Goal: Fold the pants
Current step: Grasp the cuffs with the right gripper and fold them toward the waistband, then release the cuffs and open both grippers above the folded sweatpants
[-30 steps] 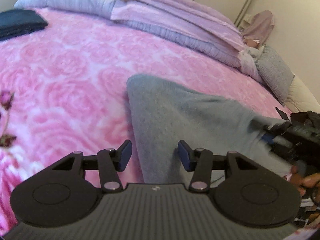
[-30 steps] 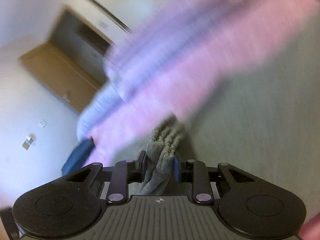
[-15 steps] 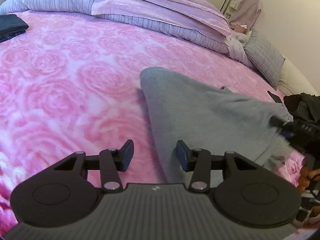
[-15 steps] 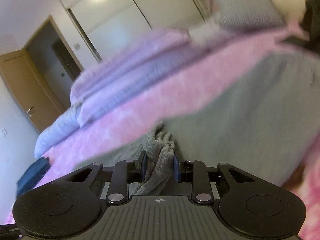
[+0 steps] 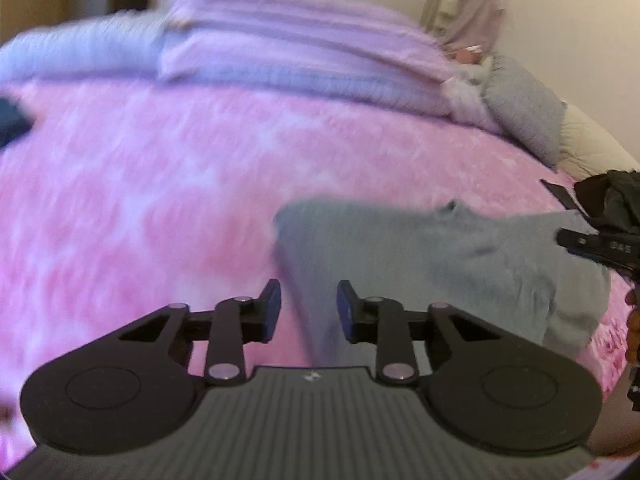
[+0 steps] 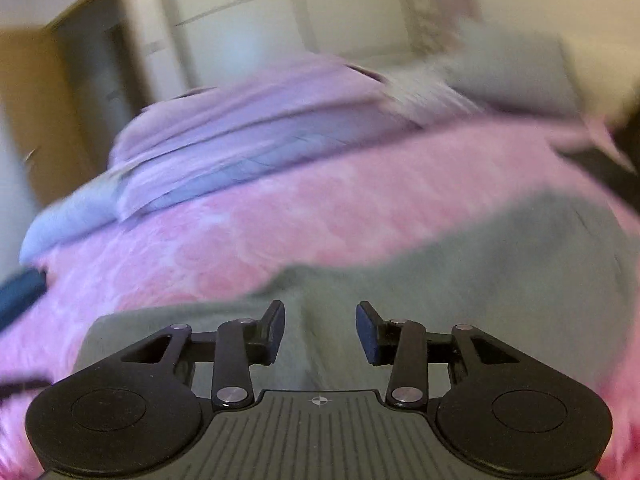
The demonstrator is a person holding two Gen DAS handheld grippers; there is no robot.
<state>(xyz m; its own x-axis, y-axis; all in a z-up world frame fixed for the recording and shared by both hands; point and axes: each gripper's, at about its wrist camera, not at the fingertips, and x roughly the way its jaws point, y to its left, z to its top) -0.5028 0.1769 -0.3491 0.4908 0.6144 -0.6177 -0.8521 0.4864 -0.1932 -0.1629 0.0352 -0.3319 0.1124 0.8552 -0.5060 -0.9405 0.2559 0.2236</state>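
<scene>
Near the bed's front edge, toward its right side, the grey pants (image 5: 440, 264) lie spread on the pink rose-patterned bedspread (image 5: 160, 200), folded over with a rounded corner pointing to the bed's middle. Behind them, along the far edge, are stacked lilac quilts (image 5: 300, 56) and a grey pillow (image 5: 524, 116); a dark blue folded cloth (image 5: 10, 124) sits at the left edge, a black garment (image 5: 612, 196) at the right edge. The left gripper (image 5: 308, 312) hovers over the pants' left border, its jaws having just been closing, still apart with nothing pinched. The right gripper (image 6: 320, 332) points slightly down over the grey cloth; its jaws have just been opening and stand apart, free of the fabric. Both views are motion-blurred.
</scene>
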